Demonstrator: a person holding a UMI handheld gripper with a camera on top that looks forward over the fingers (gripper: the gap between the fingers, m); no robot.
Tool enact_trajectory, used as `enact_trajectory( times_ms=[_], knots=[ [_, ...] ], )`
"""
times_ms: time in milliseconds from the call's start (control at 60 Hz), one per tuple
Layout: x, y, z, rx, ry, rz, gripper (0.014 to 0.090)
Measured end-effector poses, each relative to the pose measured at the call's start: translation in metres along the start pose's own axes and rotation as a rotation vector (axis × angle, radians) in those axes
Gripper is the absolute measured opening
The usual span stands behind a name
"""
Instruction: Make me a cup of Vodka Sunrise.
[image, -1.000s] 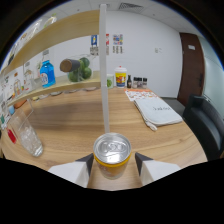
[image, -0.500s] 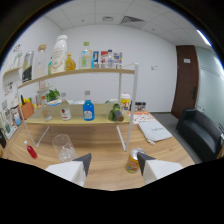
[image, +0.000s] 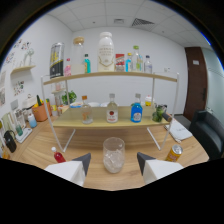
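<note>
Clearly the drink is barely begun: the glass (image: 114, 155) stands on the wooden table (image: 90, 145) with what looks like ice in its lower part and no coloured liquid that I can make out. It sits just ahead of the tool (image: 112, 165), centred between the two fingers, which are spread wide and hold nothing. My reading is that vodka, juice and the red syrup are all yet to go in.

Beyond the glass a two-tier wire shelf (image: 115, 76) carries the supplies. On its lower board stand a clear bottle with a red label (image: 112, 110), possibly the vodka, a blue bottle (image: 136, 110) just beside it, and another clear bottle (image: 86, 111) further along. The upper board holds a large white bottle (image: 105, 50) and several smaller ones. A yellow can (image: 174, 152) stands on the table near the right finger, and a small red-tipped object (image: 58, 156) lies by the left finger; what it is I cannot tell.

For movement, the strip of table between glass and shelf is open, but narrow. The shelf's slanted wire legs (image: 67, 140) come down on either side of the glass, and the upper board overhangs the lower bottles, so reaching one calls for a low, straight approach that passes beside the glass.
</note>
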Motion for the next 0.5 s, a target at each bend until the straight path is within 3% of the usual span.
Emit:
enact_trajectory(
  times_ms=[283,500],
  knots=[
    [-0.058,-0.081,0.019,0.125,-0.057,-0.008,0.0863],
    [-0.09,-0.099,0.077,0.12,-0.069,0.0,0.0835]
  ],
)
